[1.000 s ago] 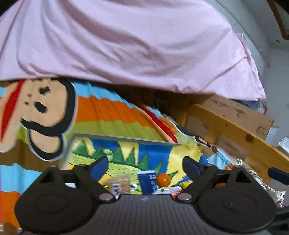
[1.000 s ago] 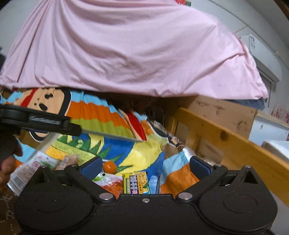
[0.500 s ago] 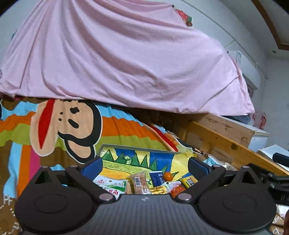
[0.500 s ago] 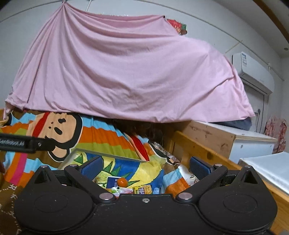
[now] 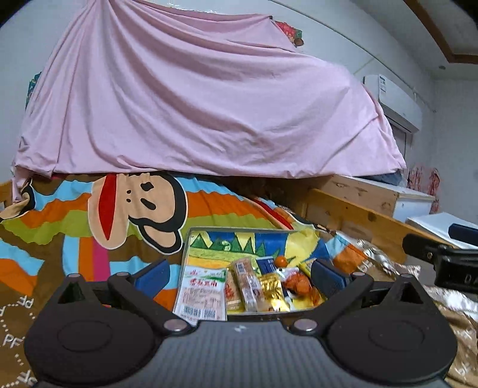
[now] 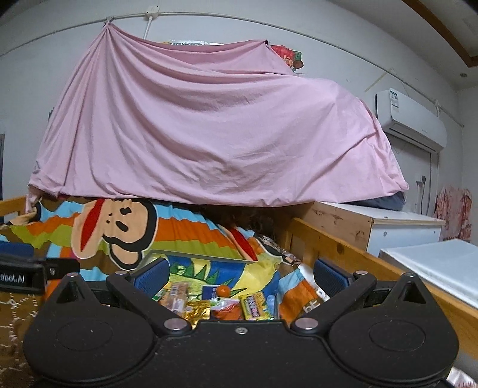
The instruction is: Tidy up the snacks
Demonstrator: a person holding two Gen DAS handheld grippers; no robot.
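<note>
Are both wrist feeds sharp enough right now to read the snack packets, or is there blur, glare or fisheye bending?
Left wrist: sharp; the white packet print is legible, the gold packet glares slightly, and edges bend. Right wrist: sharp, evenly lit; the wall cable bows, and the gripper body hides most snacks.

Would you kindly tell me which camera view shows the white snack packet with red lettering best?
The left wrist view: the white snack packet lies nearly whole and unobstructed. In the right wrist view I cannot make it out.
</note>
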